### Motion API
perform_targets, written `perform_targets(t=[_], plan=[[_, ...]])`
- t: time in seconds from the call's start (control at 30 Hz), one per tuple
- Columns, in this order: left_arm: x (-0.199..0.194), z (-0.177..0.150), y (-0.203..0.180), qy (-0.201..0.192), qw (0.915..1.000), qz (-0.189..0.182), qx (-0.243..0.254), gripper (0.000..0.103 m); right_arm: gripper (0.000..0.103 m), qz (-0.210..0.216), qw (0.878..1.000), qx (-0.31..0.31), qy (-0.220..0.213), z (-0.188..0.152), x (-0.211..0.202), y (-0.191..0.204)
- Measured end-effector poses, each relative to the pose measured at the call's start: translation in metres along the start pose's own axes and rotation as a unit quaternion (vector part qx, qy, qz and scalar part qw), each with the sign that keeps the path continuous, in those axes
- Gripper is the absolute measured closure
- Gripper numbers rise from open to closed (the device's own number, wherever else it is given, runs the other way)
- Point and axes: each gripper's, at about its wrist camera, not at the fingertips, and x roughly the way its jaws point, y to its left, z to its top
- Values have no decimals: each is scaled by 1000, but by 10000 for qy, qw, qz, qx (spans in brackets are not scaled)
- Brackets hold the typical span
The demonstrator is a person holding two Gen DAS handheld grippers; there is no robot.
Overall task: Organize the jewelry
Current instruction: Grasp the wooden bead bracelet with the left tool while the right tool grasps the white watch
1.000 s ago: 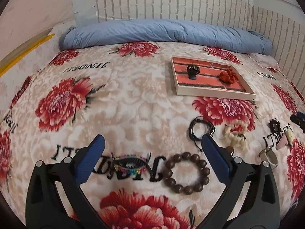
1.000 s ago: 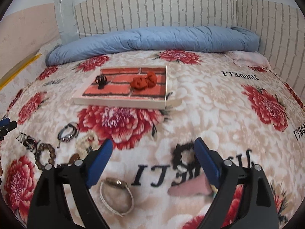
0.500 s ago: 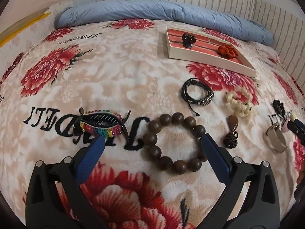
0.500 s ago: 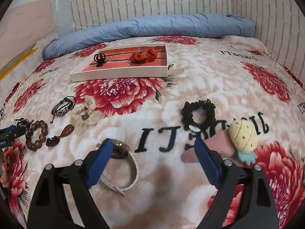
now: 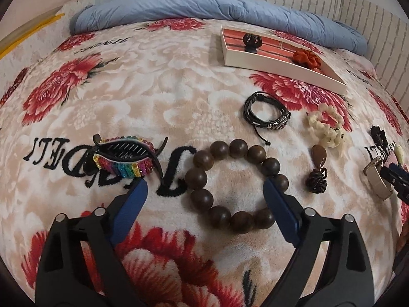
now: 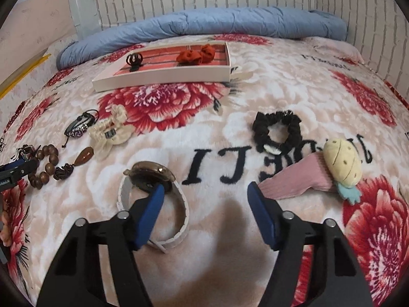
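My left gripper (image 5: pixel 205 188) is open, low over the bed, its fingers straddling a brown wooden bead bracelet (image 5: pixel 202 179). A rainbow hair claw (image 5: pixel 125 157) lies just left of it. My right gripper (image 6: pixel 205 192) is open; its left finger sits over a white-strap watch (image 6: pixel 153 179), and a pink clip with a yellow plush (image 6: pixel 332 168) lies by its right finger. A white tray (image 6: pixel 163 79) with a red brick-pattern liner holds a black claw clip (image 6: pixel 134 60) and a red scrunchie (image 6: pixel 198 53).
On the blanket lie a black cord bracelet (image 5: pixel 265 115), a cream scrunchie (image 5: pixel 324 125), a brown pendant with knot (image 5: pixel 317 168) and a black scrunchie (image 6: pixel 277 130). A rolled blue quilt (image 6: pixel 204 23) lies along the brick-pattern wall behind the tray.
Both grippers have come down and forward towards the bed. The bead bracelet now lies between my left fingers, and the watch has come under my right gripper's left finger.
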Motion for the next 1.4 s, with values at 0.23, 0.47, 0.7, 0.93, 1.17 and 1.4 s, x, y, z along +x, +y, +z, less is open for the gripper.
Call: perform_targets(t=[0.23,0.47,0.7,0.93,1.17,1.4], plan=[[6,-1,0,60,10000,9,6,19,57,64,9999,-23,136,-2,10,2],[17,0,1,177,9998,112,-19,33,67,76,9998,-124,98,-3,11,7],[21,3,-1,210,9996,169,39,38,67,-2,9997,-214,95,-4,11,10],[16,-1,0,193,9993,335,10,56,73,-3,9994,-326,70,-5,10,14],[15,-3,-9,188,9979,587,216,60,74,66,9995,-283,82,-5,11,13],[12,-6,-18,198,9960,832,274,66,74,108,9996,-255,101,-5,13,12]])
